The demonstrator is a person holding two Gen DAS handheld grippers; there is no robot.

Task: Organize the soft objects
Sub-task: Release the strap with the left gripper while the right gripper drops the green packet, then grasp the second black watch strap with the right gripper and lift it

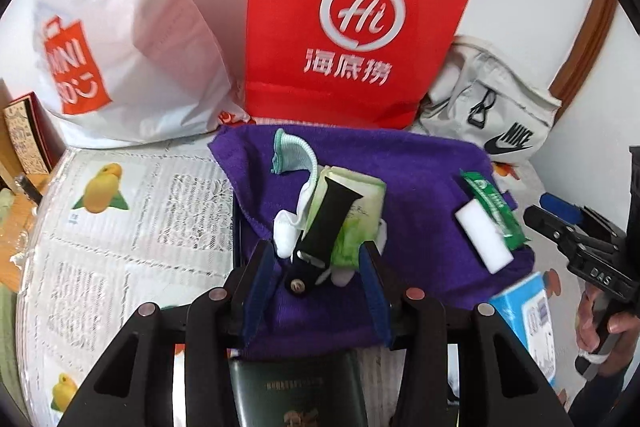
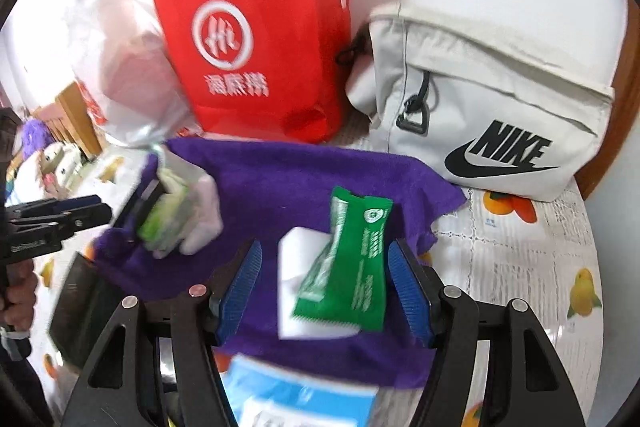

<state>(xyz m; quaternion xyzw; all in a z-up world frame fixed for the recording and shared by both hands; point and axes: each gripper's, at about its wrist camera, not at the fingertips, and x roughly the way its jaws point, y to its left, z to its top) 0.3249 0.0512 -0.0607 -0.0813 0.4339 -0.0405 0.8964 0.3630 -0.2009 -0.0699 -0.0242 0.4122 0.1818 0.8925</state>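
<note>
A purple towel (image 1: 420, 179) lies spread on the table, also in the right wrist view (image 2: 280, 179). On it sit a black strap (image 1: 328, 223), a green tissue pack (image 1: 356, 211), a white and mint sock (image 1: 296, 155), a white sponge (image 1: 484, 239) and a green sachet (image 1: 496, 211). My left gripper (image 1: 318, 259) is open, its jaws either side of the strap's buckle end. My right gripper (image 2: 326, 275) is open around the sponge (image 2: 300, 259) and sachet (image 2: 352, 263).
A red paper bag (image 1: 352, 19), a white Miniso bag (image 1: 112, 39) and a grey Nike pouch (image 2: 492, 107) stand at the back against the wall. A blue box (image 1: 528, 319) and a dark green booklet (image 1: 296, 387) lie at the towel's near edge.
</note>
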